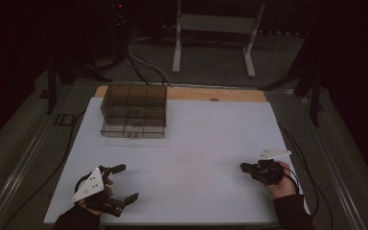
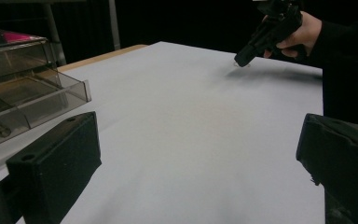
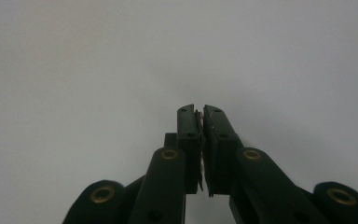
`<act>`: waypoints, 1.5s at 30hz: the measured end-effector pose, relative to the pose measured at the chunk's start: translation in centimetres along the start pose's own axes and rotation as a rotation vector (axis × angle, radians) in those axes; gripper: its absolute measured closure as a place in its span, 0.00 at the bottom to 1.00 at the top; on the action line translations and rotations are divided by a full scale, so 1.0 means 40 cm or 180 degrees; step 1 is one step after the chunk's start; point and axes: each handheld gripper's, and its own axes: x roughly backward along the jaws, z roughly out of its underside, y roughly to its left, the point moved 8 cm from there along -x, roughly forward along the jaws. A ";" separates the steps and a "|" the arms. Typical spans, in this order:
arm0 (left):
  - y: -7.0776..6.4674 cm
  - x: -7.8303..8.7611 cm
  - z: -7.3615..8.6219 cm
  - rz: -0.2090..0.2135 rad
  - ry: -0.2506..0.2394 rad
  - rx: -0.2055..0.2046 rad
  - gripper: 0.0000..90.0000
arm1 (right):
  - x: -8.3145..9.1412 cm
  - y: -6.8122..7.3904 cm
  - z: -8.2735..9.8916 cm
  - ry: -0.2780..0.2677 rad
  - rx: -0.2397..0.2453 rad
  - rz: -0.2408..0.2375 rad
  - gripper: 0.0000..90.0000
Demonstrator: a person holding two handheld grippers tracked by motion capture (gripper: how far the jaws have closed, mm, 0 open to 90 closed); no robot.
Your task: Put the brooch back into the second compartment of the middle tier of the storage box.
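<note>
My left gripper (image 1: 128, 182) lies at the front left of the white table sheet (image 1: 206, 139), its jaws spread wide and nothing between them. In the left gripper view the same open left gripper (image 2: 198, 158) looks across bare sheet. At the right side a hand holds my right gripper (image 1: 243, 167) with its jaws pressed together and the tip low over the sheet; the right gripper (image 2: 242, 58) points down there. From the right gripper view, the right gripper (image 3: 199, 109) is shut, with only a thin sliver at the pad seam that I cannot identify.
A smoky clear plastic compartment box (image 1: 134, 111) stands at the back left of the sheet; the box (image 2: 28, 93) is close on the left. A wooden table edge (image 1: 230, 94) runs behind. A white stand (image 1: 213, 24), cables and dark tripod legs (image 1: 314, 91) are beyond.
</note>
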 end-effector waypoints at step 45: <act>-0.001 0.000 -0.001 0.0002 -0.0014 0.0019 0.00 | -0.076 0.103 -0.148 -0.0030 0.0379 -0.0375 0.95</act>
